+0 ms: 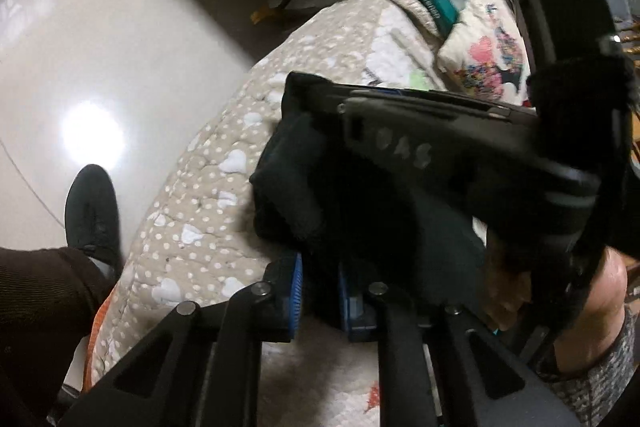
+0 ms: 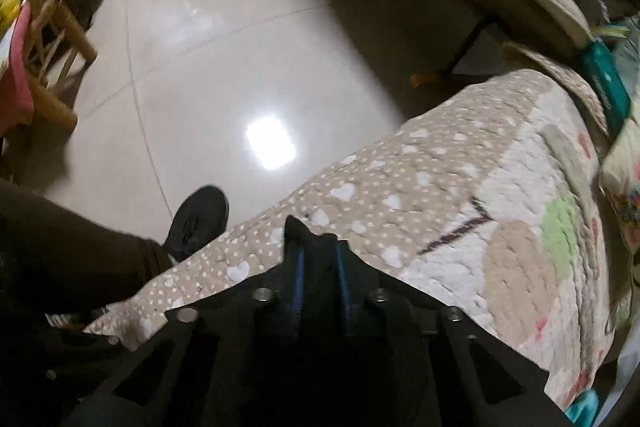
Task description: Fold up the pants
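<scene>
now black pants (image 1: 320, 187) sit pinched between both grippers' jaws.

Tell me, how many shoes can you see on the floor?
1. A black shoe stands on the shiny pale floor beside the quilt's edge, below a dark trouser leg. The other view shows the same shoe. A second may be hidden out of view.

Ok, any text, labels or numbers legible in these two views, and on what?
"045" or similar, faint pale characters, uncertain: on the side of the right gripper.
White lettering on the teal package: too blurred to read.
Nothing else legible.
</scene>
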The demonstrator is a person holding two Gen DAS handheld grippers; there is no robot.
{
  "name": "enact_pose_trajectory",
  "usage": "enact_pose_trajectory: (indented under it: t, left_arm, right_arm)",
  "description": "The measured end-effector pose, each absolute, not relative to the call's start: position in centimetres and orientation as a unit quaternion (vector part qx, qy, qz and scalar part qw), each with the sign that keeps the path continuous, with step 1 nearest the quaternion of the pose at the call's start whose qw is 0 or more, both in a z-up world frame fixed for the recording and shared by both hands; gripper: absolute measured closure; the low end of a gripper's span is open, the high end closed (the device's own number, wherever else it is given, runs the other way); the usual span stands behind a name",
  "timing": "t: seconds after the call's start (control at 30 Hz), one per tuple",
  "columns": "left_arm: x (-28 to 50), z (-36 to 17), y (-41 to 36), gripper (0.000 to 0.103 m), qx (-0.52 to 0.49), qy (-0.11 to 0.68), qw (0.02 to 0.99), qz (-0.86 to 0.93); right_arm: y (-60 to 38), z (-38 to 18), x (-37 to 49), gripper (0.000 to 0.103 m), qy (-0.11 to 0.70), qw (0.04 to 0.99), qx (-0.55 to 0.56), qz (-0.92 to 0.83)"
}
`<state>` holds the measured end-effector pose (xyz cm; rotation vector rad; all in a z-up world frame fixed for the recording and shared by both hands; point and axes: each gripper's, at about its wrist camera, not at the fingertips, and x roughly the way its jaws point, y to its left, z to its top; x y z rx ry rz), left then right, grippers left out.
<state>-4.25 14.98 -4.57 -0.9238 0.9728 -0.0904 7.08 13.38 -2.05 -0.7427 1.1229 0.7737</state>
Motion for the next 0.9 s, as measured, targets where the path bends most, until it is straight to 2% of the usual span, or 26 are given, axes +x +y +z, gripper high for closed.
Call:
enact_pose_trajectory:
  t: [0.23,0.5,0.67,0.8,0.83,0.87,0.9]
  left_arm:
    - [-4.2,-0.6,13.0,0.089,-0.407,0.419,0.808,-0.081]
    - [-1.4,2.4,6.8,0.089,-0.353,0.437,0.817,-0.132]
    - [0.6,2.2,0.8,0.089,-0.302,0.468,0.813,-0.167]
    - [1.3,1.3,-4.8,0.086,-0.254,0.494,0.805,-0.209]
    - [1.2,1.1,-6.0,0.084,-0.242,0.502,0.8,-0.222]
    - [1.1,0.9,-7.0,0.081,-0.234,0.512,0.792,-0.237]
    - [0.8,0.8,-7.4,0.08,-0.233,0.516,0.785,-0.249]
  right_arm:
    - [9.6,2.9,7.5,0.092,0.495,0.752,-0.259,0.351]
    - [0.6,6.8,9.3,0.092,0.487,0.799,-0.145,0.323]
    - [-6.9,6.2,10.1,0.092,0.495,0.817,-0.075,0.287]
    - [-14.0,3.5,10.8,0.09,0.519,0.821,-0.01,0.238]
    - [-15.4,2.8,11.0,0.087,0.526,0.821,0.001,0.223]
    - [-16.9,2.0,11.2,0.073,0.533,0.821,0.01,0.201]
    - [-18.8,1.2,11.5,0.054,0.542,0.824,0.016,0.164]
